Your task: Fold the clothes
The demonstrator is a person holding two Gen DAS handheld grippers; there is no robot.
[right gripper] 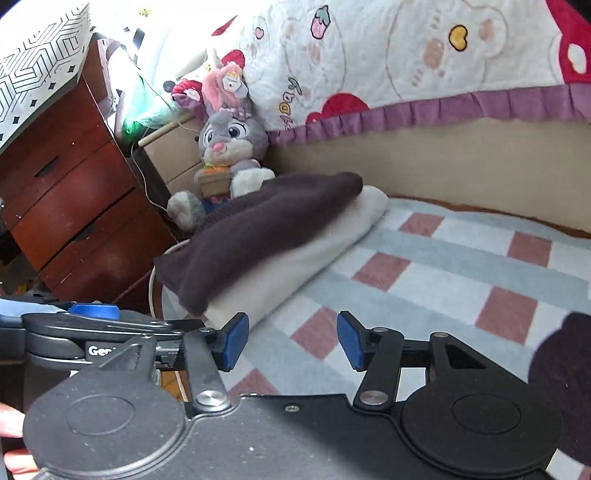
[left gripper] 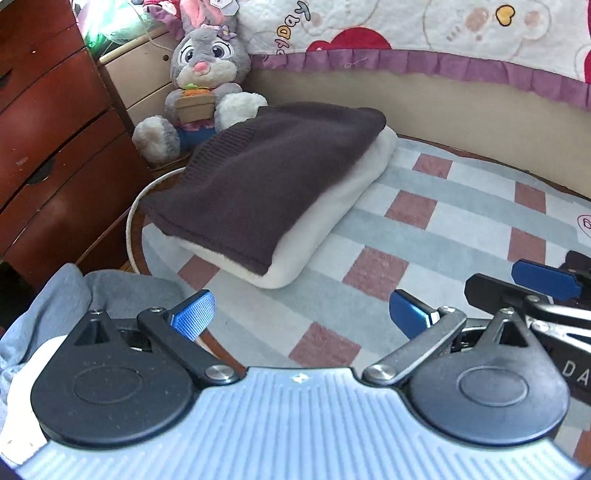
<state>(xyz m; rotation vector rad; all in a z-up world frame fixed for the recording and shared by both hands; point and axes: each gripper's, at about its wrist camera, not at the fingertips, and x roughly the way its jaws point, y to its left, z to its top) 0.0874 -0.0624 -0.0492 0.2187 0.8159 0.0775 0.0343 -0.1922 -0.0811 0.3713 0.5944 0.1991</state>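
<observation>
A folded dark brown knit sweater [left gripper: 266,177] lies on top of a folded white garment [left gripper: 325,229], stacked at the back left of a checked rug [left gripper: 461,221]. My left gripper [left gripper: 301,314] hovers in front of the stack, open wide with nothing between its blue pads. In the right wrist view the same sweater [right gripper: 258,236] and white garment [right gripper: 295,273] sit just beyond my right gripper [right gripper: 291,339], which is open and holds nothing. A grey garment [left gripper: 48,306] lies crumpled at the lower left, and a dark cloth [right gripper: 561,387] shows at the lower right.
A plush rabbit [left gripper: 207,62] sits behind the stack, against a beige cabinet [left gripper: 140,74]. Red-brown wooden drawers [left gripper: 48,147] stand on the left. A quilt with a purple frill [left gripper: 406,26] hangs along the back. A white cable [left gripper: 133,214] curves past the rug's edge.
</observation>
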